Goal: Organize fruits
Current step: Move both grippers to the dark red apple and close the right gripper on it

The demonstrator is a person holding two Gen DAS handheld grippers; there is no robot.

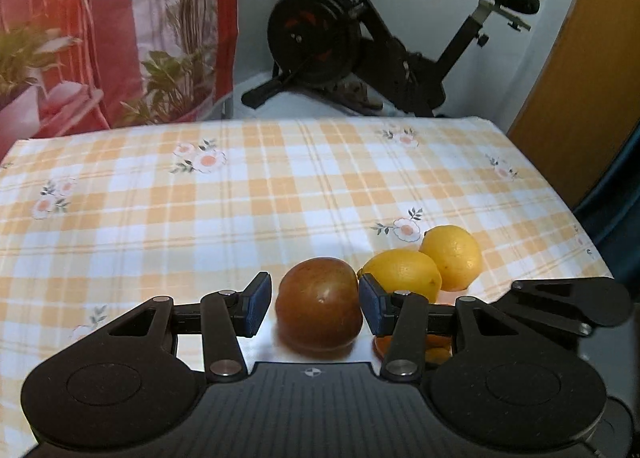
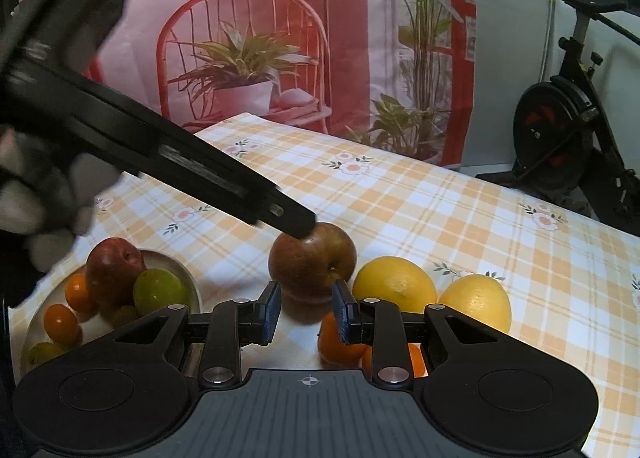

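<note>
The task is judged partly done. On the plate [image 2: 188,278] six fruits are counted; on the desk [image 2: 440,197] two lemons [image 2: 394,284] and two oranges [image 2: 340,346] are left. One brown apple [image 1: 320,310] is clamped in the left gripper [image 1: 316,304], apparently raised. The right gripper [image 2: 306,312] is closed on nothing.

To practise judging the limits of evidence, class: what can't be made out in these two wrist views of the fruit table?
Small oranges, left wrist view: mostly behind the left gripper linkage; number unclear.
Plate, right wrist view: near side covered by the right gripper; fruit count unclear.
Hand, right wrist view: blurred at the left edge.
Apple underside: blurred; resting or lifted unclear.
</note>
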